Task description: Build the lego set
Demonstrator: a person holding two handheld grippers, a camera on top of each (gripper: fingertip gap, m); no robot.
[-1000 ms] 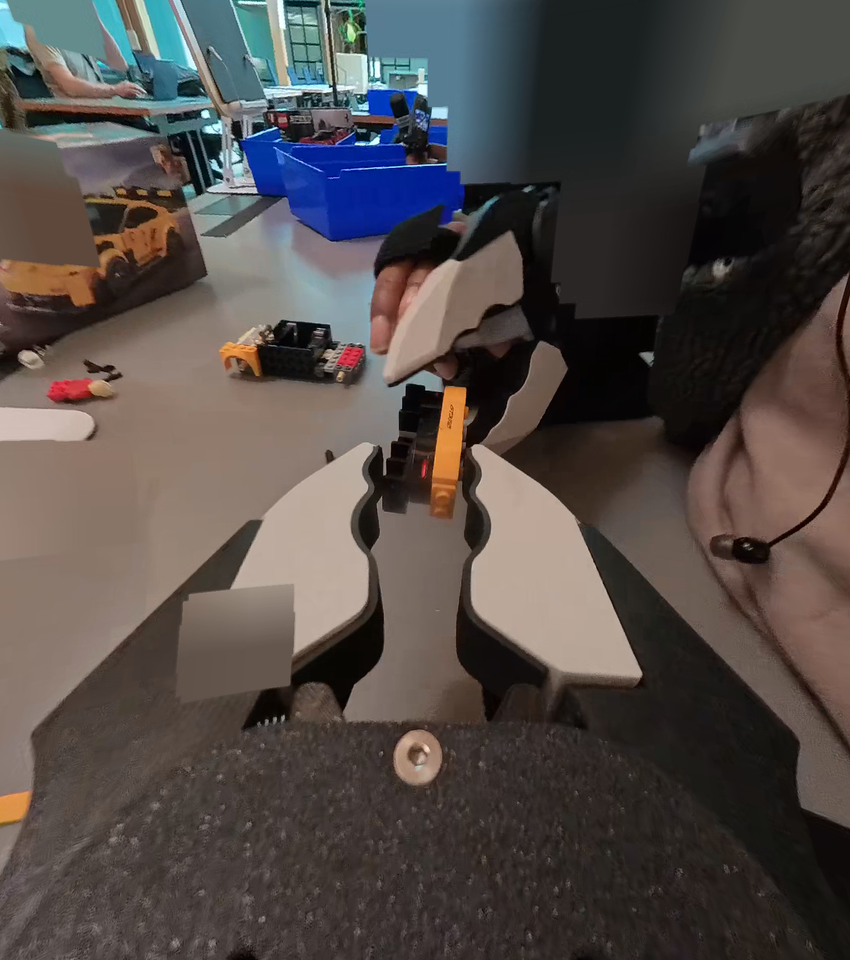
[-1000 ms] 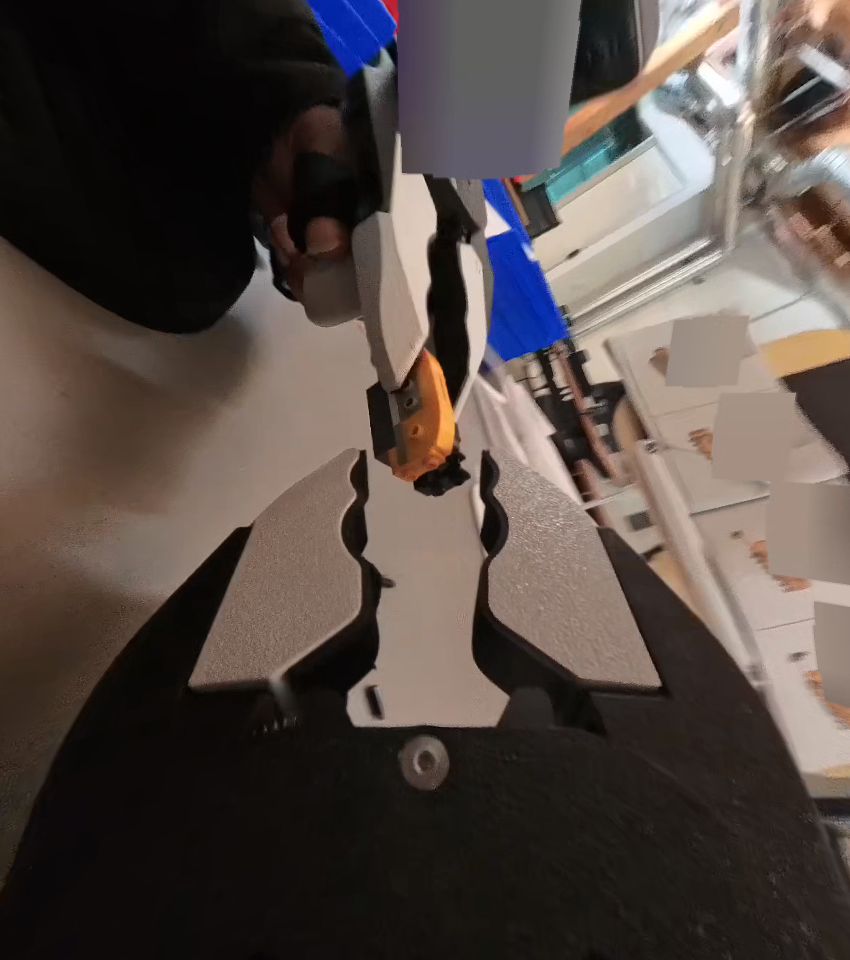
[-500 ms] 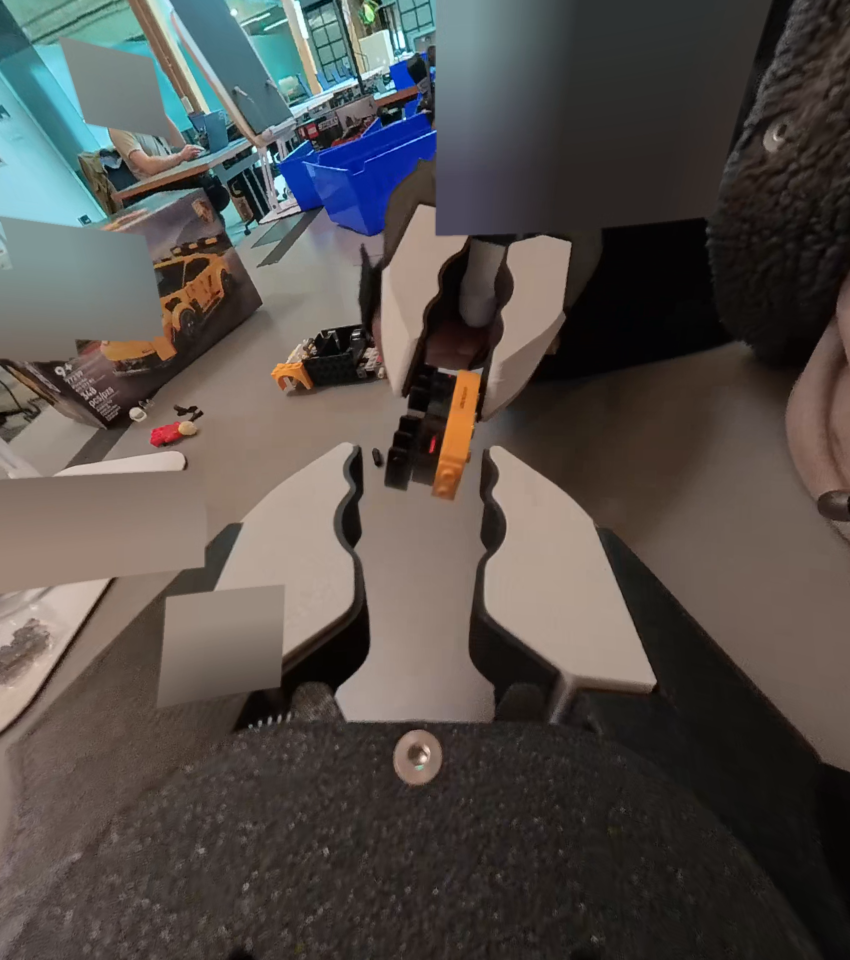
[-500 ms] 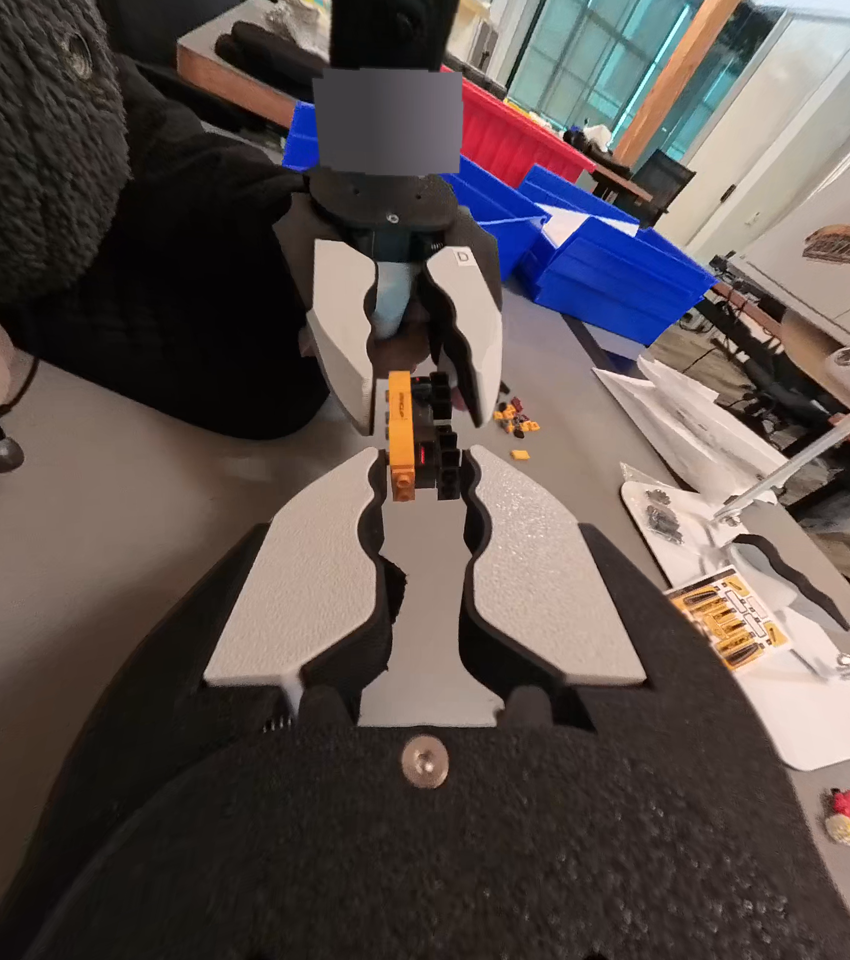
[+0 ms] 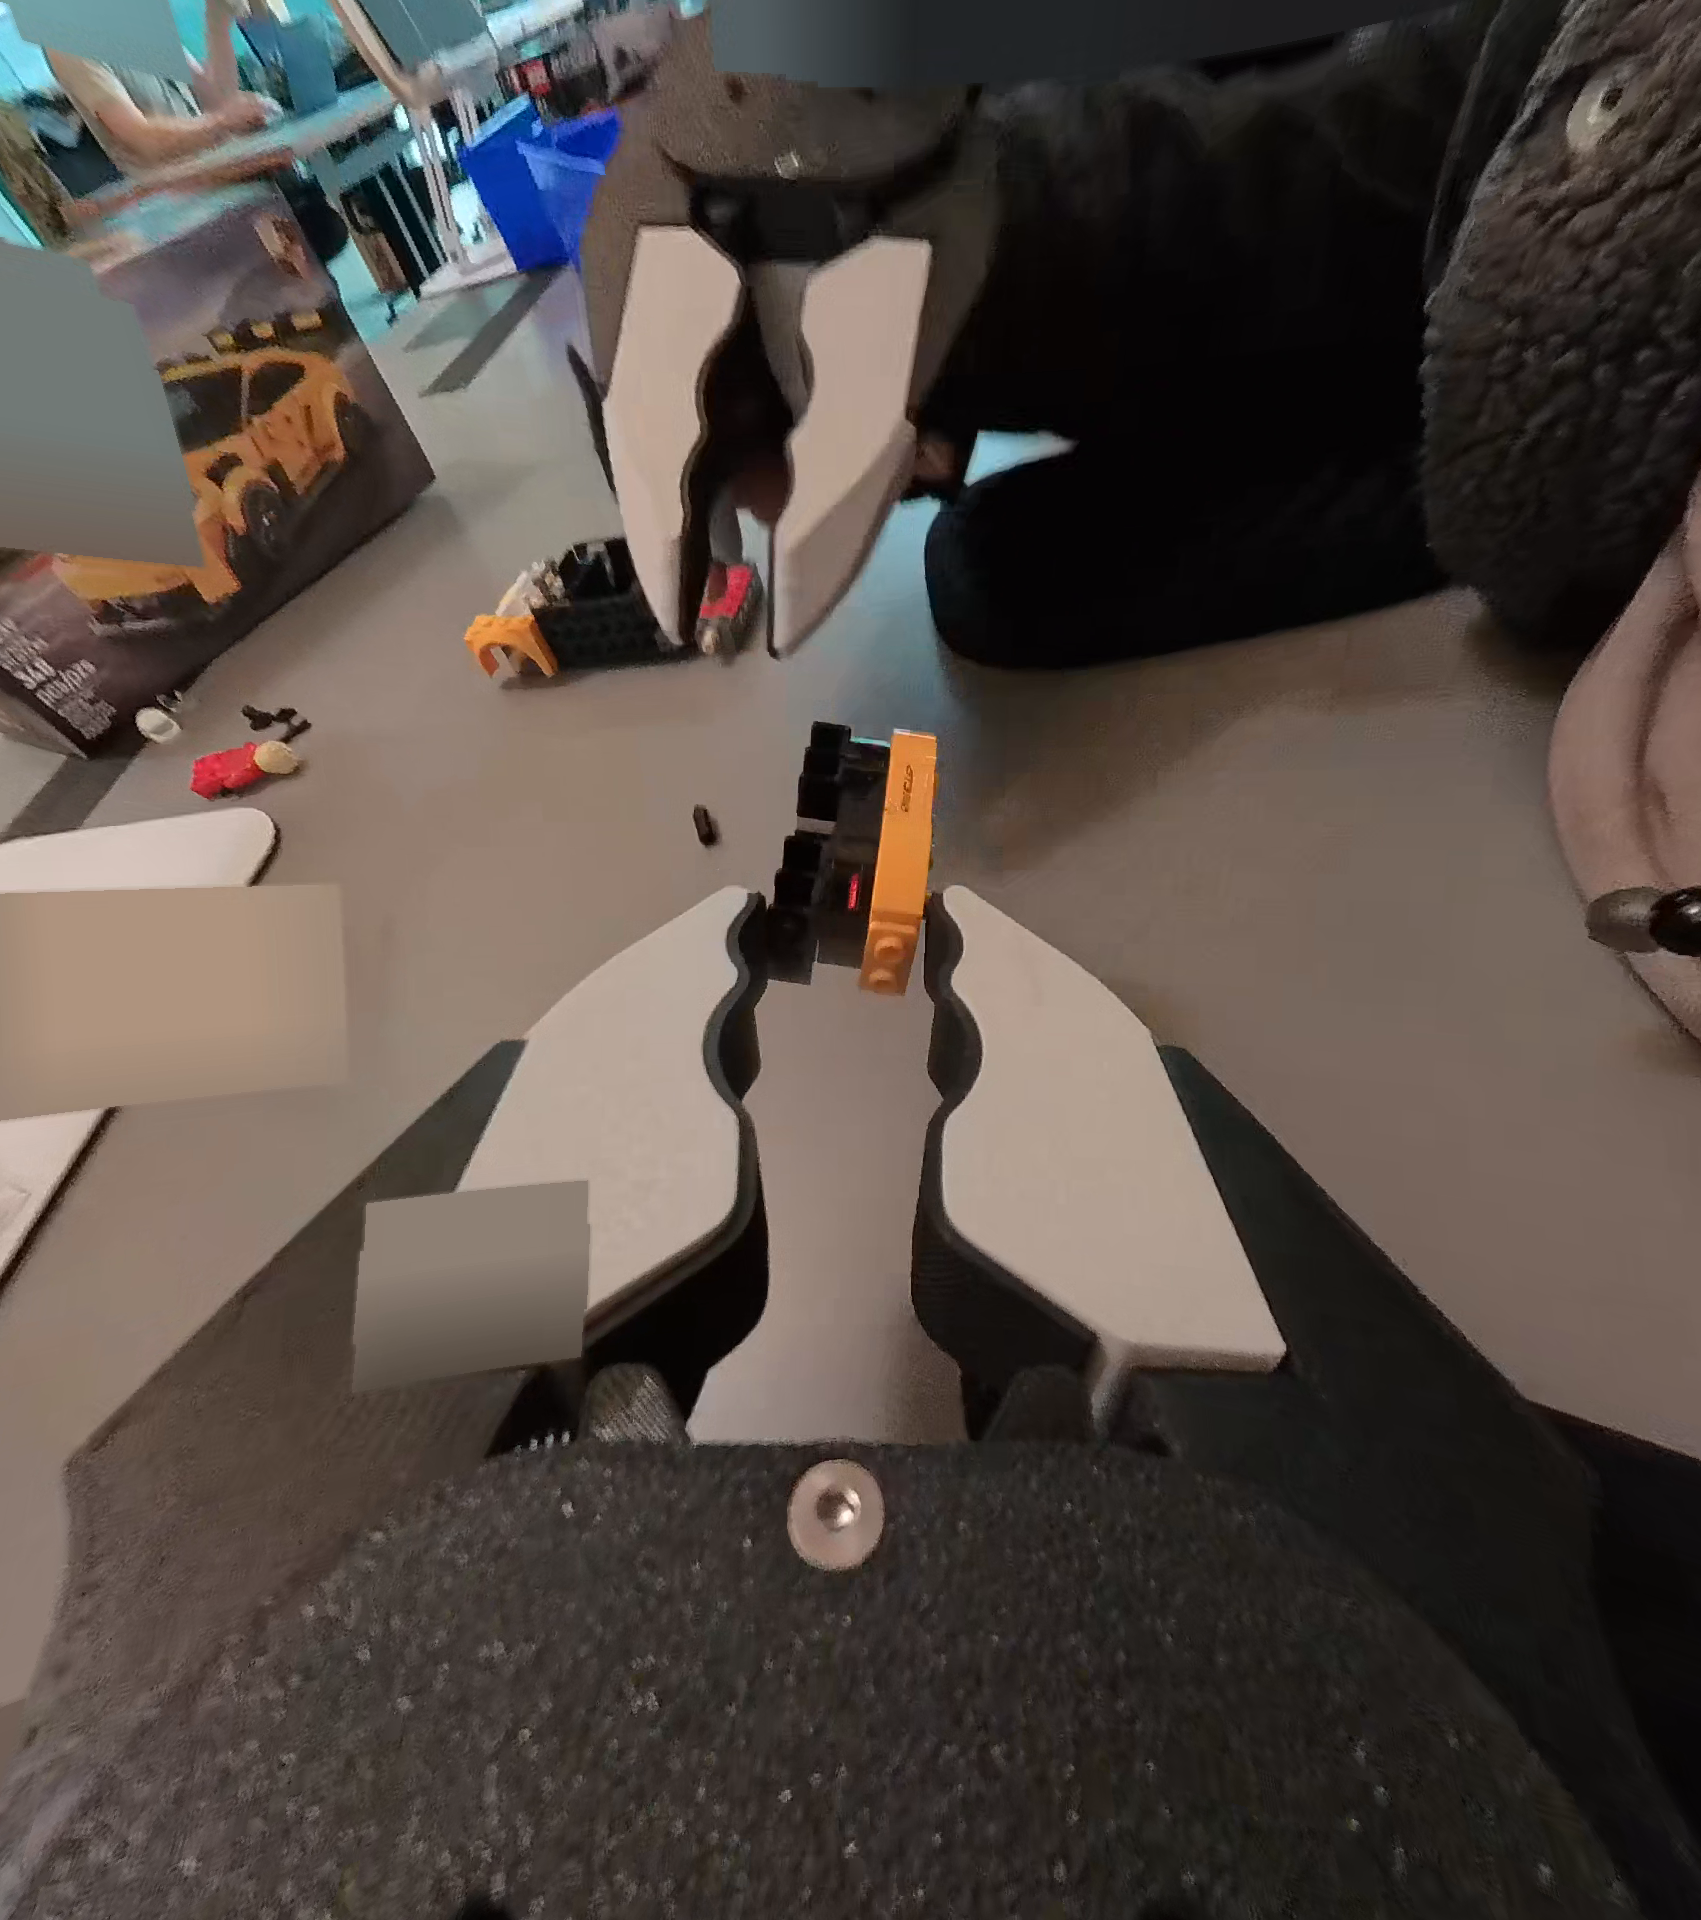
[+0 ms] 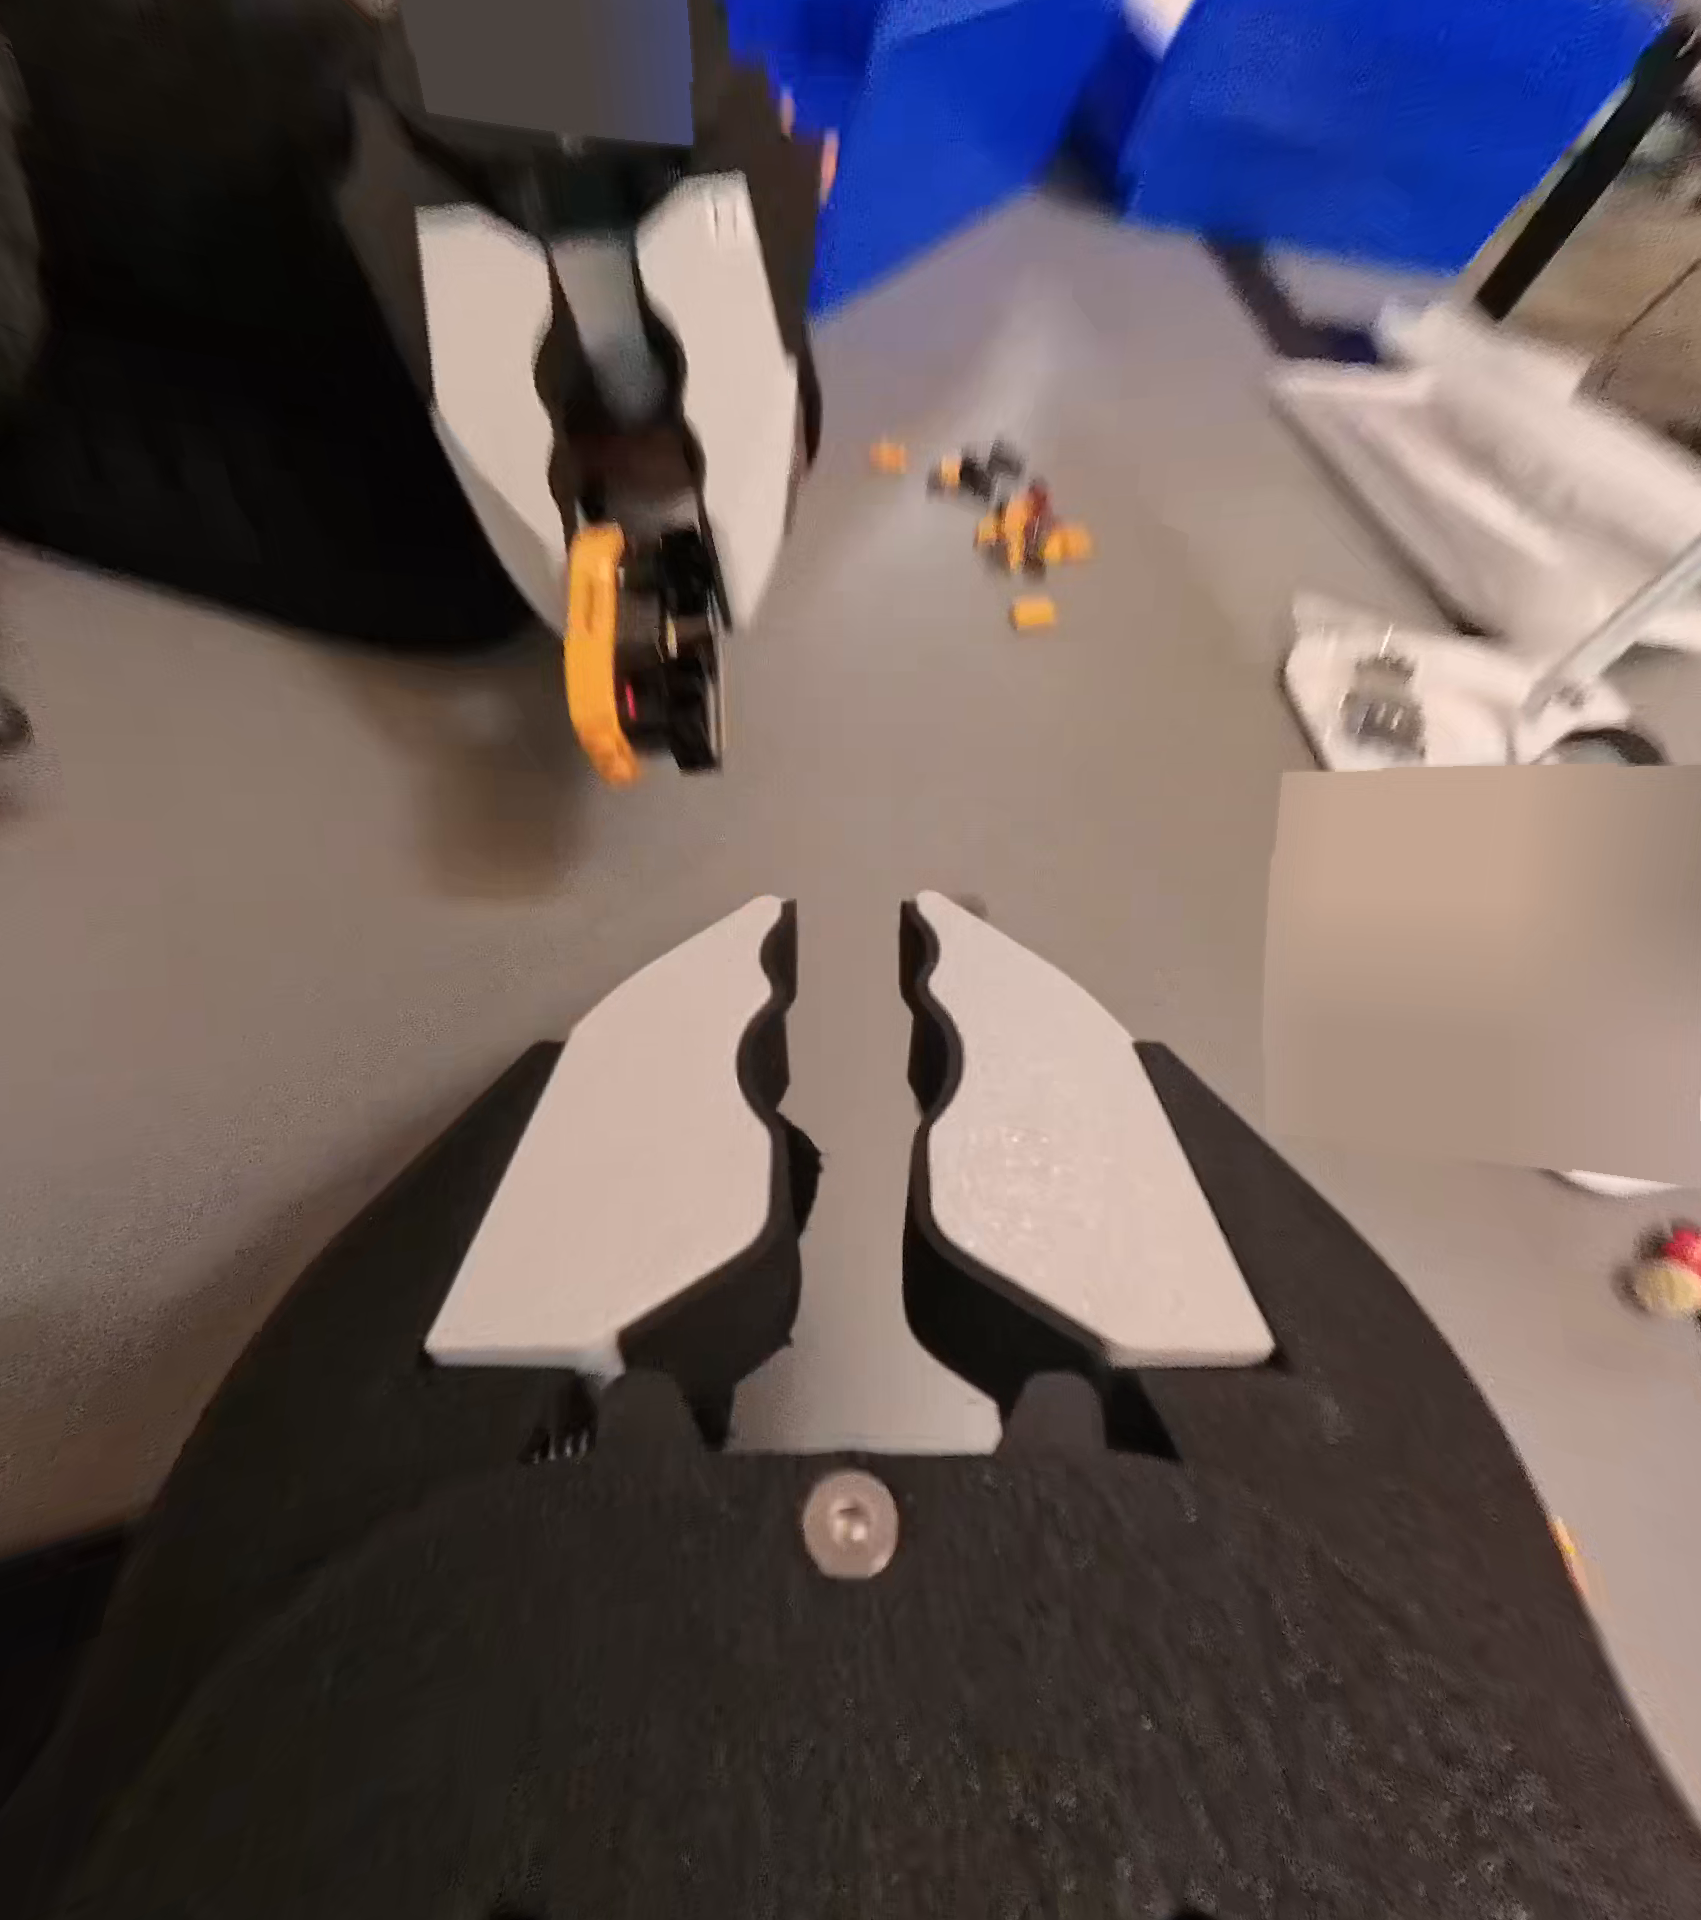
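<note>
My left gripper (image 5: 846, 914) is shut on a small black and orange lego assembly (image 5: 861, 862), held by its near end above the grey table (image 5: 1189, 810). In the right wrist view the left gripper (image 6: 654, 613) shows at the upper left, with the assembly (image 6: 638, 665) sticking out of its tips. My right gripper (image 6: 848, 914) is empty, its jaws a narrow gap apart. It faces the left gripper from a short distance. In the left wrist view the right gripper (image 5: 726, 634) hangs over a half-built black chassis (image 5: 597, 623) that has an orange wheel arch.
The lego box (image 5: 243, 457) stands at the far left. A red figure piece (image 5: 238, 769) and a small black pin (image 5: 704, 826) lie on the table. Loose orange and black pieces (image 6: 1022, 530), white sheets (image 6: 1448, 665) and blue bins (image 6: 1345, 135) are at the right. A person's dark sleeve (image 5: 1189, 468) rests beyond. There is about 8 cm between the tips of the two grippers. My right gripper's tips are some 9 cm from the small black pin (image 5: 704, 826).
My right gripper has drawn back from the assembly and its jaws have narrowed. The assembly stays in my left gripper, which now grips its near end.
</note>
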